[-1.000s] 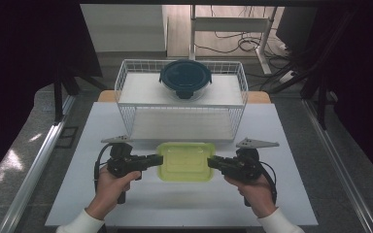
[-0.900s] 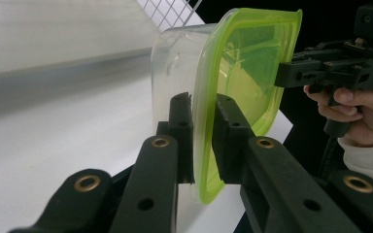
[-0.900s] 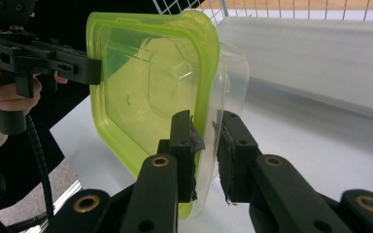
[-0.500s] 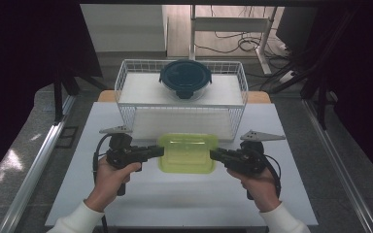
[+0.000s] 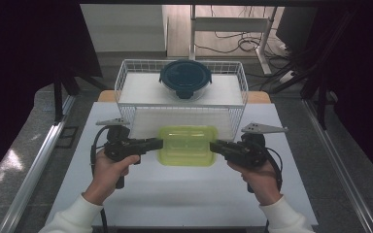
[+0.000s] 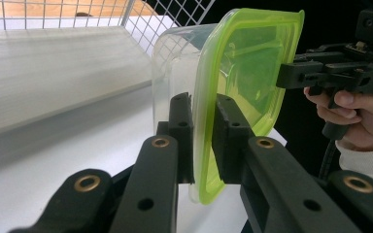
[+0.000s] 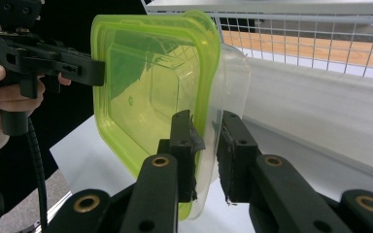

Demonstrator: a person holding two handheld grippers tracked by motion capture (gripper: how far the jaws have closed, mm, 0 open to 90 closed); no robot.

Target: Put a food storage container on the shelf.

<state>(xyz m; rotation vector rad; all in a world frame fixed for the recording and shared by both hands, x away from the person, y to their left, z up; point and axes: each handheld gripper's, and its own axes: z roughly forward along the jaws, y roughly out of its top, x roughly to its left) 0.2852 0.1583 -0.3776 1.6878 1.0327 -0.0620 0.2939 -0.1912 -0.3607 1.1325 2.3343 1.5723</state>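
Black jaws of the left gripper (image 6: 201, 141) are pinched on the rim of the box (image 5: 188, 144), one jaw on the clear wall side, the other on the green lid (image 6: 245, 73). The right gripper (image 7: 205, 150) is closed the same way on the opposite rim, with hardly any gap left between its jaws beyond the plastic itself. From above, the two grippers sit level with each other, the left (image 5: 156, 143) and the right (image 5: 215, 145) clamping the box's short ends, a hand (image 5: 108, 171) behind each.

The box hangs between them, just in front of the wire basket (image 5: 126, 85) and seemingly clear of the white table (image 5: 175, 199). Inside the basket, at the back, sits a round dark container (image 5: 185, 77).

I judge this the carry step: the box is gripped at both ends and headed for the basket. The next move calls for raising it above the front wire wall, both hands moving together and level so neither rim slips, then lowering it ahead of the round container.
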